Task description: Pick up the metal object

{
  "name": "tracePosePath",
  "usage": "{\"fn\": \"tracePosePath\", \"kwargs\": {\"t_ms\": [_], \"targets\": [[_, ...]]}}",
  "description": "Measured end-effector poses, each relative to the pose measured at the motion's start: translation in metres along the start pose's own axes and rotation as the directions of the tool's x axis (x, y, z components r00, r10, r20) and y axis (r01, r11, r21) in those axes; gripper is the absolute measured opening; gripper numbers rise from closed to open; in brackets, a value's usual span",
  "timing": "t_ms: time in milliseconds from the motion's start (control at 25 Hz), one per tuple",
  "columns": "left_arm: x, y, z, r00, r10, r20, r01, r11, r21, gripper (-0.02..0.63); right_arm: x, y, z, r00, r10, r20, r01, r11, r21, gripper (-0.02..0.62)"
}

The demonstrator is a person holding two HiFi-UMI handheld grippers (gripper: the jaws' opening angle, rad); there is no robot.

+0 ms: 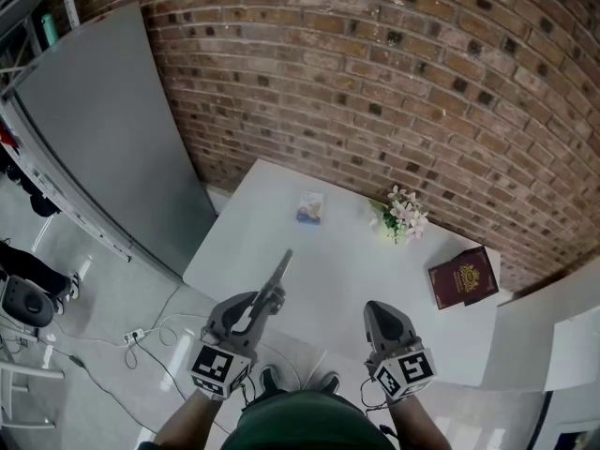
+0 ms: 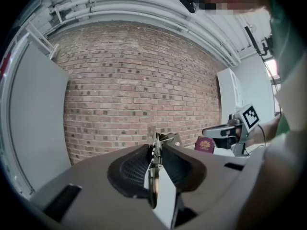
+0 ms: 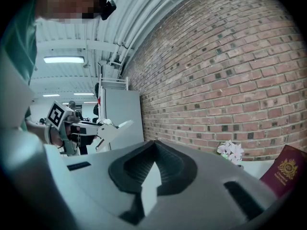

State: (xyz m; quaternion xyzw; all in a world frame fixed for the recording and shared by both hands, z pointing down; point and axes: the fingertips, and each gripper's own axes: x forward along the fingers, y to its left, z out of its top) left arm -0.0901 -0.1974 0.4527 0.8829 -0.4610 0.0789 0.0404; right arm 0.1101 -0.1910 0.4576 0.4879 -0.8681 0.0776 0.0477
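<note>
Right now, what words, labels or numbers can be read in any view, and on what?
No text is readable.
Book: gold crest, any lettering too small to read.
Packet: blue print, too blurred to read.
Marker cubes: black-and-white square patterns only, no letters or numbers.

I see metal object [image 1: 278, 276], slim grey sprung clip with a coil spring, pinched between my left gripper [image 1: 265, 300] jaws, tip jutting past them, angled forward, over table's [image 1: 281, 204] near edge
</note>
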Motion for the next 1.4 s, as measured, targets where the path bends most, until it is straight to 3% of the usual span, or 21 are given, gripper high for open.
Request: {"fn": "tracePosePath", "kwargs": {"t_ms": [1400], "targets": [[0.001, 0.009, -0.012, 1.0, -0.011, -0.012, 0.011, 1.0, -0.007, 0.075, -0.004, 0.001, -0.003, 0.999, -0.045, 0.004, 0.045, 0.999, -0.003, 0.0]]}}
